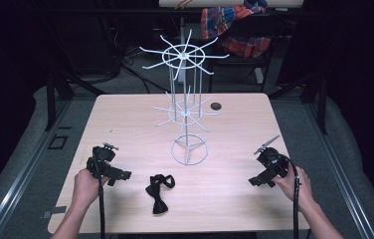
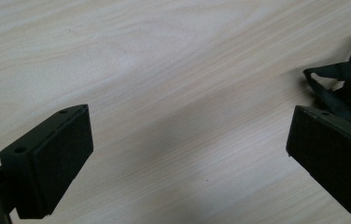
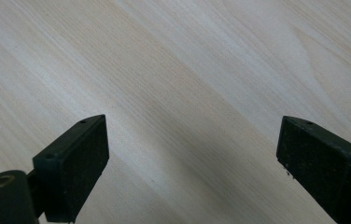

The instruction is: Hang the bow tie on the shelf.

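Beside the wide-open, empty left hand-held gripper (image 1: pixel 120 175) lies a crumpled black bow tie (image 1: pixel 158 193), strap looped.

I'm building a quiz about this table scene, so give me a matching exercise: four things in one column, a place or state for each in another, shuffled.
1. black fabric bow tie
2. white wire display rack
3. left gripper
4. small dark round spot

a. stands upright mid-table
b. jaws open, nothing between them
c. lies flat near the front edge
d. on the wooden table, behind the rack

Pairs: 1-c, 2-a, 3-b, 4-d
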`<state>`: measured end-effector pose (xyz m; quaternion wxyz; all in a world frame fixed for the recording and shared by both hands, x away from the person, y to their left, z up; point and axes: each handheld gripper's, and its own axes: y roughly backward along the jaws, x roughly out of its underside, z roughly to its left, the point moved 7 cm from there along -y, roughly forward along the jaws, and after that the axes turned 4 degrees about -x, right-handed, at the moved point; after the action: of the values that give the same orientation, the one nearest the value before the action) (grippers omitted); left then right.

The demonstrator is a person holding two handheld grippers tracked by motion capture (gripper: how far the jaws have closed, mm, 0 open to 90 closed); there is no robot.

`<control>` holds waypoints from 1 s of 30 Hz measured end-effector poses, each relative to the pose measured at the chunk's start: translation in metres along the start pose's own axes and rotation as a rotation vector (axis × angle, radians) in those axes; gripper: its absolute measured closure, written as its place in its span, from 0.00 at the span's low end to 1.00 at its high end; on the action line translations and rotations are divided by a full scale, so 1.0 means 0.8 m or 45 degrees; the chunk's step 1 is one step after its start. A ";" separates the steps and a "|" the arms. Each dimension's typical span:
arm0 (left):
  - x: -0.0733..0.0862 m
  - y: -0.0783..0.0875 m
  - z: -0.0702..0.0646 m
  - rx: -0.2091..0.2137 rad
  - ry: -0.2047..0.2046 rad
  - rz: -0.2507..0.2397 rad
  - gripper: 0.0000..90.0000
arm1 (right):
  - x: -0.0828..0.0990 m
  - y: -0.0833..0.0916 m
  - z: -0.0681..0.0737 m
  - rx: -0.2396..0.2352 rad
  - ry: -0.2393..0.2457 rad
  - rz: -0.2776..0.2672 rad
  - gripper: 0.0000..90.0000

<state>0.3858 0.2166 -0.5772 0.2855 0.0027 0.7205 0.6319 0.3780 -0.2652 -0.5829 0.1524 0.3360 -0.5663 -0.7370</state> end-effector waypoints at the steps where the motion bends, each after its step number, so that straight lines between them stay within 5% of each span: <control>1: -0.002 0.004 -0.005 0.001 0.005 -0.011 0.00 | -0.001 -0.001 0.001 0.006 -0.016 -0.019 0.10; 14: -0.016 0.028 -0.040 0.024 -0.021 -0.106 0.00 | -0.001 -0.002 0.001 -0.001 0.005 0.014 0.10; 16: -0.018 0.031 -0.048 0.046 -0.032 -0.115 0.00 | 0.000 -0.003 0.001 0.000 0.006 0.016 0.10; 18: -0.022 0.038 -0.063 0.148 -0.046 -0.155 0.00 | 0.001 -0.004 0.000 0.003 0.004 0.029 0.10; 20: -0.024 0.040 -0.068 0.159 -0.050 -0.171 0.00 | 0.001 -0.004 0.000 0.001 -0.002 0.025 0.11; 21: -0.027 0.043 -0.078 0.170 -0.084 -0.194 0.00 | 0.001 -0.003 -0.001 0.009 0.001 0.030 0.11; 22: -0.027 0.043 -0.078 0.170 -0.084 -0.194 0.00 | -0.002 -0.008 0.002 0.011 -0.043 -0.047 0.11; 30: -0.031 0.041 -0.123 0.182 -0.181 -0.183 0.01 | -0.002 -0.009 0.004 0.003 -0.053 -0.062 0.11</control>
<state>0.3535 0.1247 -0.5334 0.3797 0.0161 0.7399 0.5552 0.3786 -0.2595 -0.5890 0.1222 0.3346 -0.5619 -0.7466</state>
